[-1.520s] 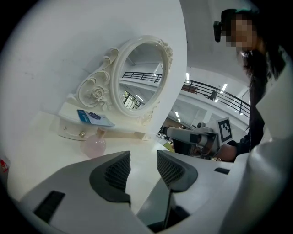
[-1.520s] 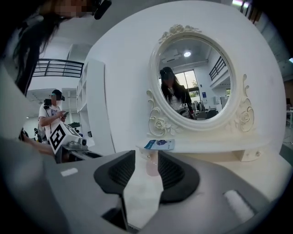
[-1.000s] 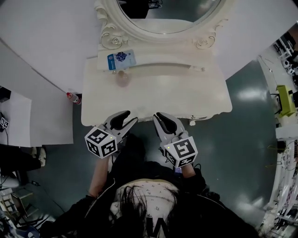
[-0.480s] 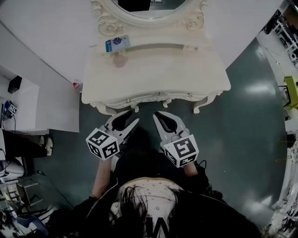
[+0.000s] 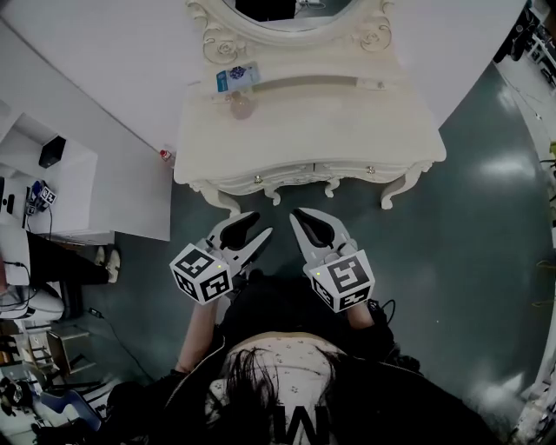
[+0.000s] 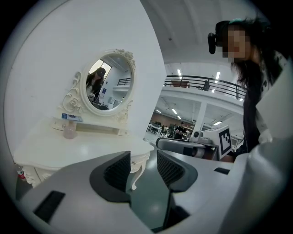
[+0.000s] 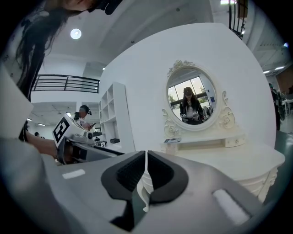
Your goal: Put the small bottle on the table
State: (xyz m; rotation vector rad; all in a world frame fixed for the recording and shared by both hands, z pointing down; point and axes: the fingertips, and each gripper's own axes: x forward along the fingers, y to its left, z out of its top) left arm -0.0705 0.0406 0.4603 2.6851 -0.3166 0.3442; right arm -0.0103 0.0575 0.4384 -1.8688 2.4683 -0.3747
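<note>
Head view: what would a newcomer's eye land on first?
The ornate white dressing table with its oval mirror, top centre. Below it, two grippers are held short of the table: left gripper open, right gripper shut, both empty. A small pinkish bottle stands at the table's back left.

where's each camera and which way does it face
Head view: on the head, steeply down at dressing table, left gripper, right gripper, hair.
Left gripper view: along its open jaws toward the mirror; right gripper, person's torso show.
Right gripper view: along its shut jaws toward the mirror; left gripper shows.
Shared: both gripper views catch the small bottle.
</note>
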